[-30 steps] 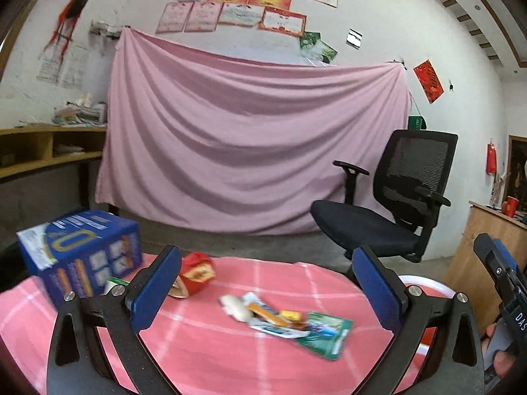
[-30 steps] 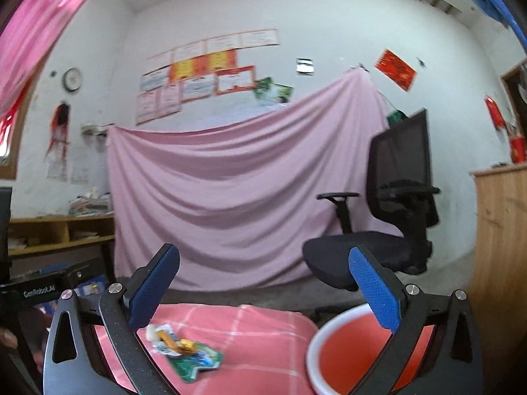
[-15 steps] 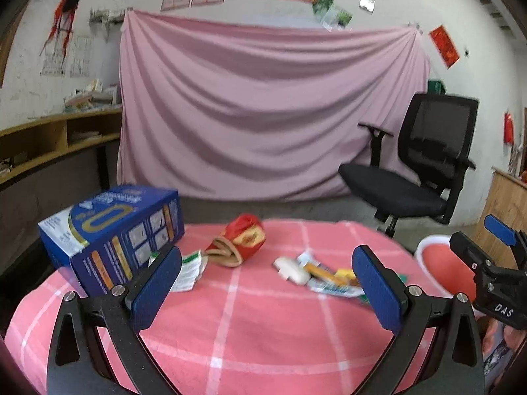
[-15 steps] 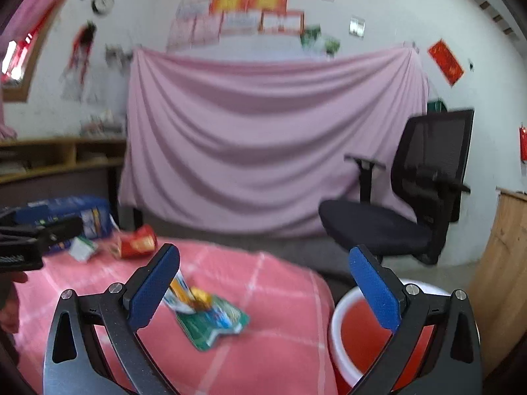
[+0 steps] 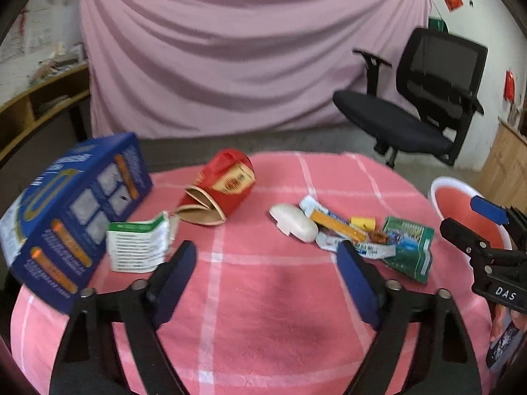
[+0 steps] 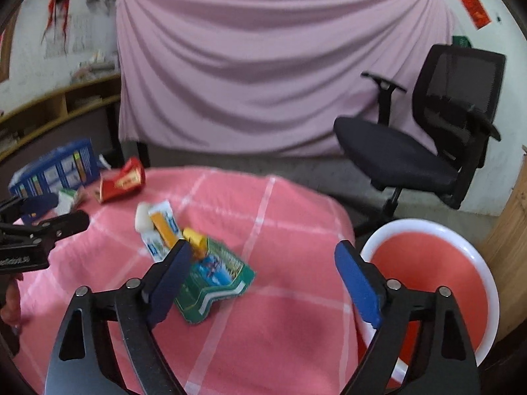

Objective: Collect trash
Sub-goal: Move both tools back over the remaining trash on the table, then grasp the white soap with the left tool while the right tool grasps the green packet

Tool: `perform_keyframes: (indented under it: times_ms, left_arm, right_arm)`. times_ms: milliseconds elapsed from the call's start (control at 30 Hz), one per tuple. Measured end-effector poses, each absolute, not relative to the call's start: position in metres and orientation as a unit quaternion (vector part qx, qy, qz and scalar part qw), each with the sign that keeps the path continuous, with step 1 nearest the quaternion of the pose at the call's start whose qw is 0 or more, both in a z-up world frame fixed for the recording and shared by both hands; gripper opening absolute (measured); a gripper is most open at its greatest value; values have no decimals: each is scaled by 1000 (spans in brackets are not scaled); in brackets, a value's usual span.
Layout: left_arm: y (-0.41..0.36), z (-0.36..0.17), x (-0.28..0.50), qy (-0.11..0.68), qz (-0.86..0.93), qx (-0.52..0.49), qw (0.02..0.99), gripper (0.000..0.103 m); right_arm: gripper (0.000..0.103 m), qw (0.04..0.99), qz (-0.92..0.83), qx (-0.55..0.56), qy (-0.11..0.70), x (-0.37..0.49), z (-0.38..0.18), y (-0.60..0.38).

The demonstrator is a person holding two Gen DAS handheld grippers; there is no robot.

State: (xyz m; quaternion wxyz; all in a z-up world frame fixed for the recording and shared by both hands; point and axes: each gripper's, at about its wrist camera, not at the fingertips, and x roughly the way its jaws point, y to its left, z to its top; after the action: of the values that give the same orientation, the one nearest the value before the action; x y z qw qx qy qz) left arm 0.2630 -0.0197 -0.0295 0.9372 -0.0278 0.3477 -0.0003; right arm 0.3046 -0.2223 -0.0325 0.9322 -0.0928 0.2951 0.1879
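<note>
Red carton [image 5: 220, 194]: crushed, lying on its side, 11 o'clock on pink cloth.
White lump [image 5: 294, 223]: centre.
Wrappers [image 5: 342, 230]: loose heap, 2 o'clock.
Green packet [image 6: 214, 276]: flat, beside the heap.

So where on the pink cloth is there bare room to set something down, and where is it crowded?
Bare cloth runs along the near edge, in front of the wrapper pile. The far right corner toward the chair is bare too. Crowded: the blue box, leaflet and red pack on the left, wrappers at centre.
</note>
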Motion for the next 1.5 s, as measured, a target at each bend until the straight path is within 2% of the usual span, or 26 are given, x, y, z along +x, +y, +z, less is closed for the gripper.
perform_keyframes:
  times_ms: [200, 267, 333, 467, 500, 700, 767, 833, 1000, 1100, 1167, 1500]
  left_arm:
    - [-19, -42, 279, 395, -20, -28, 918, 66]
    - [-17, -46, 283, 407, -25, -35, 912, 62]
    - [-14, -47, 286, 415, -29, -42, 908, 62]
    - [-13, -46, 293, 422, -40, -51, 904, 62]
    - [-13, -45, 295, 422, -44, -51, 904, 62]
    - [-21, -45, 310, 425, -52, -49, 902, 62]
    - [-23, -47, 317, 430, -49, -45, 900, 62]
    - [-26, -48, 324, 435, -44, -36, 899, 59]
    - [-32, -53, 337, 446, -32, -11, 894, 55]
    - [-34, -56, 341, 449, -19, -2, 893, 42]
    - [-35, -58, 343, 449, -14, -3, 893, 31]
    - [-21, -52, 314, 430, -22, -38, 902, 26]
  right_arm:
    - [87, 902, 225, -112, 350, 316, -48, -210]
    - [83, 889, 235, -116, 374, 322, -55, -206]
    - [68, 877, 243, -116, 398, 328, -62, -203]
    - [56, 860, 260, -110, 424, 334, -68, -201]
    - [49, 859, 262, -107, 426, 335, -68, -202]
    - [38, 857, 267, -70, 435, 344, -67, -214]
    - [30, 860, 260, -56, 435, 347, -66, -220]
    - [8, 866, 242, -50, 435, 351, -66, -228]
    - [7, 864, 249, -25, 437, 355, -65, -234]
    - [7, 866, 250, -26, 433, 354, -64, -233]
    - [7, 866, 254, -22, 431, 354, -64, -235]
    - [5, 883, 265, -27, 386, 340, -51, -235]
